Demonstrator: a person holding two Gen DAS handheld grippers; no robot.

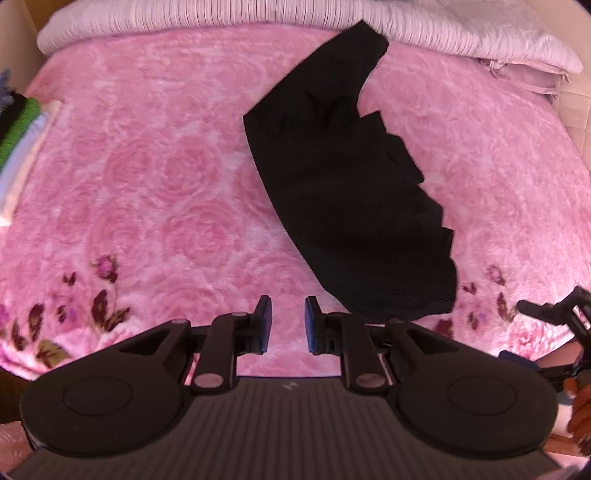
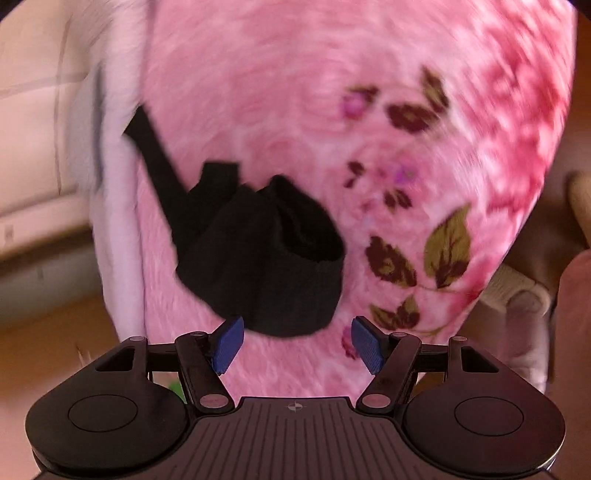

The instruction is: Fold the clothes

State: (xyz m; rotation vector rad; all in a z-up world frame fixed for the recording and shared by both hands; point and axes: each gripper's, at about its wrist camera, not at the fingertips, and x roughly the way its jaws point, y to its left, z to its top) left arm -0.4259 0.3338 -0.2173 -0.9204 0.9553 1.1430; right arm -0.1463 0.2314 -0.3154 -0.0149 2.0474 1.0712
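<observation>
A black garment (image 1: 354,206) lies spread on a pink rose-patterned blanket (image 1: 147,177), running from the far side toward me, with a stepped edge on its right. My left gripper (image 1: 288,325) hovers just left of the garment's near end. Its blue pads stand a narrow gap apart with only blanket between them. In the blurred right wrist view the black garment (image 2: 266,258) looks bunched, with a strap trailing to the upper left. My right gripper (image 2: 297,343) is wide open just short of the garment's near hem, and its pads do not touch the cloth.
A stack of folded clothes (image 1: 18,129) in green, black and white sits at the blanket's left edge. Pale lilac bedding (image 1: 221,18) lies along the far side. A person's hand (image 1: 581,410) shows at the lower right. Wooden floor (image 2: 55,332) lies beyond the bed's edge.
</observation>
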